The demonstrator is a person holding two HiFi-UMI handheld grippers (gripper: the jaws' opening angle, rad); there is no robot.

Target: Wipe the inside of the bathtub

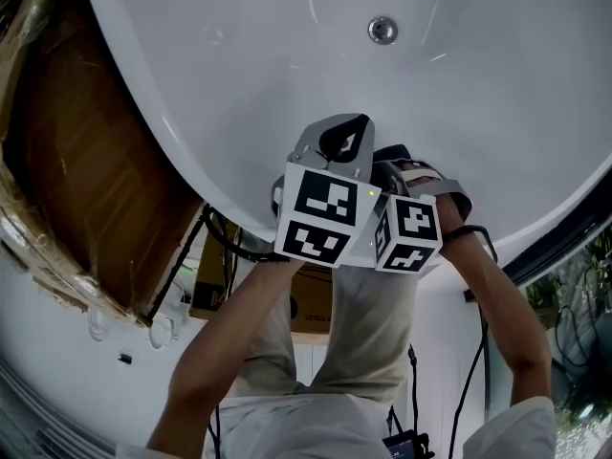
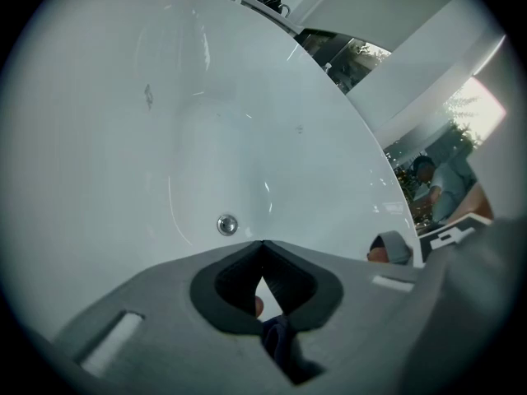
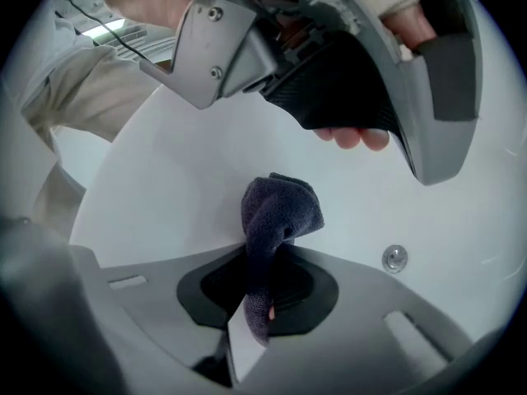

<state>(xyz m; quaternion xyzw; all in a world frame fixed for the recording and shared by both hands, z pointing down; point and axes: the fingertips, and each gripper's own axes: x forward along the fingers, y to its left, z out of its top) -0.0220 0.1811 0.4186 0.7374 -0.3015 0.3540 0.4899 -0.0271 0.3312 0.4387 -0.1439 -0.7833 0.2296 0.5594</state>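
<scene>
While the right gripper (image 3: 268, 252) kept none of its jaws apart, clamped on the dark cloth (image 3: 278, 208) inside the bathtub (image 1: 239, 55), the left gripper (image 2: 263, 245) jaws sat together, empty. Judged best: press the cloth flat, overlap strokes toward the drain (image 1: 382, 30).

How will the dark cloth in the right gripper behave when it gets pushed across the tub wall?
The cloth is probably floppy: it folds over past the fingers of the right gripper. Its napped pile looks light, and it may bunch rather than slide flat on the glossy bathtub.
</scene>
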